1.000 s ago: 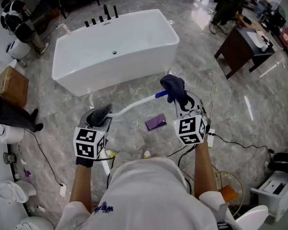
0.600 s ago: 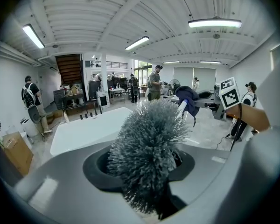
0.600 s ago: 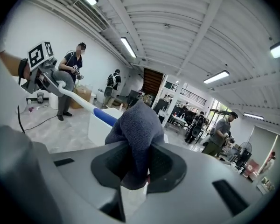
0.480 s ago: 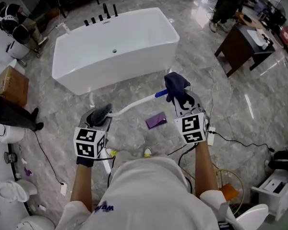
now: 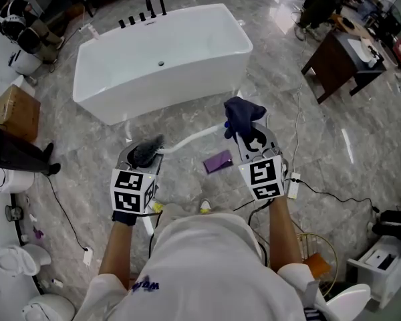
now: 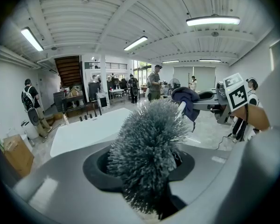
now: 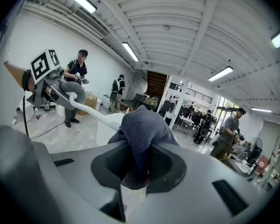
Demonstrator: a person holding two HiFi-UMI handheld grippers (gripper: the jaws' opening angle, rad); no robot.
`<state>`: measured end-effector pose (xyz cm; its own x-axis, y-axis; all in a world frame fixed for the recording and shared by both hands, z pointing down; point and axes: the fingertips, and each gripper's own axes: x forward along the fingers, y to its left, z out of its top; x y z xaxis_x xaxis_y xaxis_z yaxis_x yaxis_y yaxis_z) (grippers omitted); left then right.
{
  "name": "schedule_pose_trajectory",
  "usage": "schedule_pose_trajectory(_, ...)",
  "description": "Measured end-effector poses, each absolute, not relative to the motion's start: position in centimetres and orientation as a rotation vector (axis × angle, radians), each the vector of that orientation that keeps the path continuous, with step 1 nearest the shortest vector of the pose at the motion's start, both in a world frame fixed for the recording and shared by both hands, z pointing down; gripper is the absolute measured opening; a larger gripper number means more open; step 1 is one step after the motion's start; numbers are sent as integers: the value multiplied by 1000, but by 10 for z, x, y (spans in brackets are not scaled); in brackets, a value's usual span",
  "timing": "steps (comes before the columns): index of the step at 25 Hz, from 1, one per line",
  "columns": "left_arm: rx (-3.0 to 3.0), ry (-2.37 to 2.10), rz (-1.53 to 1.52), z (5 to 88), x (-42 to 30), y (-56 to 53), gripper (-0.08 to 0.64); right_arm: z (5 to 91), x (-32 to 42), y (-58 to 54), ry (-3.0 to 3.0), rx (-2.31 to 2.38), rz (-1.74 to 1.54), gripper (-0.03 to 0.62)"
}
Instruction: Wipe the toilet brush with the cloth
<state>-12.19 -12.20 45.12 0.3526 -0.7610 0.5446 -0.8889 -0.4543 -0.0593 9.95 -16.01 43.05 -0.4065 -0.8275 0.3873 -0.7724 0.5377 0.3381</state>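
Observation:
The toilet brush has a dark grey bristle head (image 5: 147, 150) and a curved white handle (image 5: 190, 140). My left gripper (image 5: 144, 159) is shut on the bristle head (image 6: 147, 143), which fills the space between its jaws. A dark blue cloth (image 5: 241, 114) is bunched over the far end of the handle. My right gripper (image 5: 248, 134) is shut on that cloth (image 7: 141, 127), and the cloth hides the handle's tip. From the right gripper view the white handle (image 7: 91, 114) runs off to the left gripper (image 7: 47, 84).
A white bathtub (image 5: 160, 59) stands just ahead. A purple cloth (image 5: 218, 161) lies on the marble floor between my hands. Cables trail at the right, near a dark desk (image 5: 334, 62). Toilets (image 5: 13, 265) and a cardboard box (image 5: 13, 112) sit at the left. Several people stand farther back.
The right gripper has shifted a little with the cloth, which now covers the blue end of the handle that showed before. The left gripper still grips the brush head.

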Motion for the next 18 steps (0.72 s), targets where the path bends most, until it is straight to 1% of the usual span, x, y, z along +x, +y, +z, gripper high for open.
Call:
schedule_pose_trajectory(9, 2347, -1495, 744, 455, -121, -121, 187, 432, 92, -157, -2301, 1347, -94, 75)
schedule_pose_trajectory(18, 2390, -1512, 806, 449, -102, -127, 187, 439, 39, -136, -2338, 1163, -168, 72)
